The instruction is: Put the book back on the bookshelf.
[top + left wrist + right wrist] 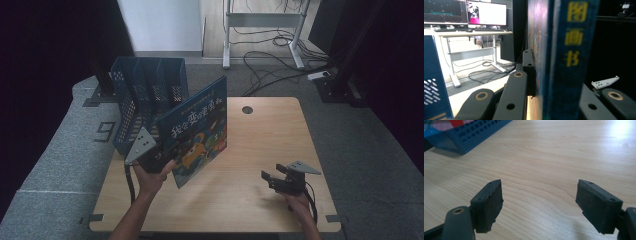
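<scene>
A blue picture book [200, 131] with yellow characters on its cover stands upright above the wooden table [260, 145], just right of a blue file rack [147, 100]. My left gripper [159, 156] is shut on the book's lower left corner. In the left gripper view the book's spine [567, 57] rises between the black jaws. My right gripper [272, 178] rests low over the table at the front right, its jaws wide apart. Its two pads [487, 203] have only bare wood between them.
The blue file rack [471, 133] with several slots stands at the table's left rear. A round cable hole [247, 110] sits near the far edge. Cables and a desk frame [260, 30] lie on the floor beyond. Monitors on a desk [466, 15] show far off.
</scene>
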Demonstrator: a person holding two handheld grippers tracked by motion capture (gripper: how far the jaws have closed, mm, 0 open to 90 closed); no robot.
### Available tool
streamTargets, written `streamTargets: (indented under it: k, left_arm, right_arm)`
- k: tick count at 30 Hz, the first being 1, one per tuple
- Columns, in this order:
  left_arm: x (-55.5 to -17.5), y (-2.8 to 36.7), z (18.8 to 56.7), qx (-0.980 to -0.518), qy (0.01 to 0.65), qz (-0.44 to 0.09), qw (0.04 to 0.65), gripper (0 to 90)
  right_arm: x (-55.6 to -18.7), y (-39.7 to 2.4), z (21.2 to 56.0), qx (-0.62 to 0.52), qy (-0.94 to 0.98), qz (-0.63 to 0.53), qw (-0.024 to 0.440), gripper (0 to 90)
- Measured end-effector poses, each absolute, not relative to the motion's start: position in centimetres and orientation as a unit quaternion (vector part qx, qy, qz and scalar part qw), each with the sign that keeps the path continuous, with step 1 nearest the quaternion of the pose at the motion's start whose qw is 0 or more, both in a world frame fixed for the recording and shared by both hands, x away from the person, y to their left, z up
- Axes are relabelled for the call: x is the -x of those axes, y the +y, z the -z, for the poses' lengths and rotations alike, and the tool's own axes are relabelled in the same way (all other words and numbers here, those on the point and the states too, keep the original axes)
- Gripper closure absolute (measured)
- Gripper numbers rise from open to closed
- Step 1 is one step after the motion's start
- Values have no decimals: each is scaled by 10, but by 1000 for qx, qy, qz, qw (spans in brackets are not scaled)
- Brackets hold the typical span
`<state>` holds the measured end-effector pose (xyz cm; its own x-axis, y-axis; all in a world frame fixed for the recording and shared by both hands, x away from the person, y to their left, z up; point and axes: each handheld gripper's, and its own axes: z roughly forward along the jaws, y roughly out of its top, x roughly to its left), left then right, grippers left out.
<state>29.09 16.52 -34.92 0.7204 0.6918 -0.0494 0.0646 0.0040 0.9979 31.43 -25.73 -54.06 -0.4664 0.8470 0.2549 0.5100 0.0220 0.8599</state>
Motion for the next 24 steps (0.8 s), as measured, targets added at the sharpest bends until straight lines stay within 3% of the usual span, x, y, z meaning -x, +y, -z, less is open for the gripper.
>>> streamTargets:
  k: [24]
  left_arm:
    - [-291,182,330,-655,280,-251,655,821]
  right_arm:
    - [-311,-260,547,-514,699,-466,174,211]
